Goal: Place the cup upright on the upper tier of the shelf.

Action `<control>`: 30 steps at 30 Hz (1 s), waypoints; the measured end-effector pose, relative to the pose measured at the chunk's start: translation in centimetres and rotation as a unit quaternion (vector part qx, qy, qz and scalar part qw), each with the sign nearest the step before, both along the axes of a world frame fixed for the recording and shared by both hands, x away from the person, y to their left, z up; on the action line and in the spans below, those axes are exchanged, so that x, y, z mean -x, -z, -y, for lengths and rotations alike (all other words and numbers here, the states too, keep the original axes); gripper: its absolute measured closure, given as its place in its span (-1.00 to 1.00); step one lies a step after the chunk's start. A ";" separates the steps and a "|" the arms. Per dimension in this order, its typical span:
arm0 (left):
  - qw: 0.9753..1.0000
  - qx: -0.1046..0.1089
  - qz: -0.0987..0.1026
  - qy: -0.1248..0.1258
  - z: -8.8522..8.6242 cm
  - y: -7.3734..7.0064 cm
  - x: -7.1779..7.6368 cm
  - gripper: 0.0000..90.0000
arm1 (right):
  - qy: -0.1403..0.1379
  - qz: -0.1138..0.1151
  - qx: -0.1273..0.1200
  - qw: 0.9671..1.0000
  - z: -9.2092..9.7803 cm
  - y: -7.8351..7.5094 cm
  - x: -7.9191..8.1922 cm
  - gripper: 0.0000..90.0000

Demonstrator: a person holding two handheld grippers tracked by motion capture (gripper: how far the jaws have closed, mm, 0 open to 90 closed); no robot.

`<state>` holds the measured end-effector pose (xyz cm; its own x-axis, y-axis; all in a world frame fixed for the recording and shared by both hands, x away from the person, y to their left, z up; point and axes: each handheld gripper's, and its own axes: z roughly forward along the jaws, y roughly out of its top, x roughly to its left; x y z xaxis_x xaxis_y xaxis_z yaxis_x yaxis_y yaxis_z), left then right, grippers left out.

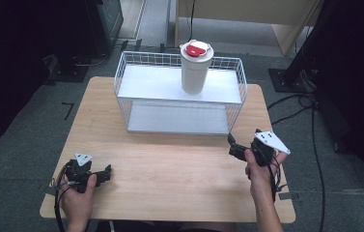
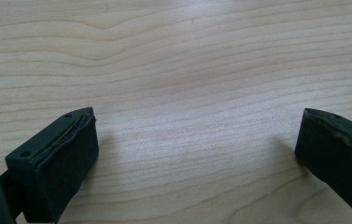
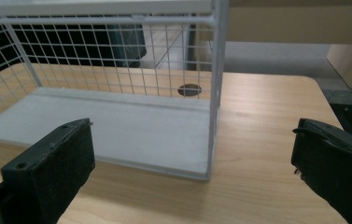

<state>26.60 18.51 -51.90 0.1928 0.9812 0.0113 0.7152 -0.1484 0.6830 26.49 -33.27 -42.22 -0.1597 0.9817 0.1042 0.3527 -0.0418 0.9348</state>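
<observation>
We are holding both claws released: the left claw is resting low over bare worktop; the right claw is facing the rack, the cup standing beyond on its upper shelf.

Black grippers, grey three-cornered plates.

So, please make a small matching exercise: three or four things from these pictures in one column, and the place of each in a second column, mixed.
Things:
1. cup
2. rack
3. left gripper
4. right gripper

Places:
A. near the table's front left corner
B. on the rack's top shelf
C. at the back of the table
D. just off the rack's front right corner

Pairs: 1-B, 2-C, 3-A, 4-D
</observation>
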 end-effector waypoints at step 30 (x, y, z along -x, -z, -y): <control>1.000 0.000 0.000 0.000 0.0 0.0 0.0 -1.00 | 0.044 -0.090 0.043 0.994 3.9 7.6 3.1 -1.00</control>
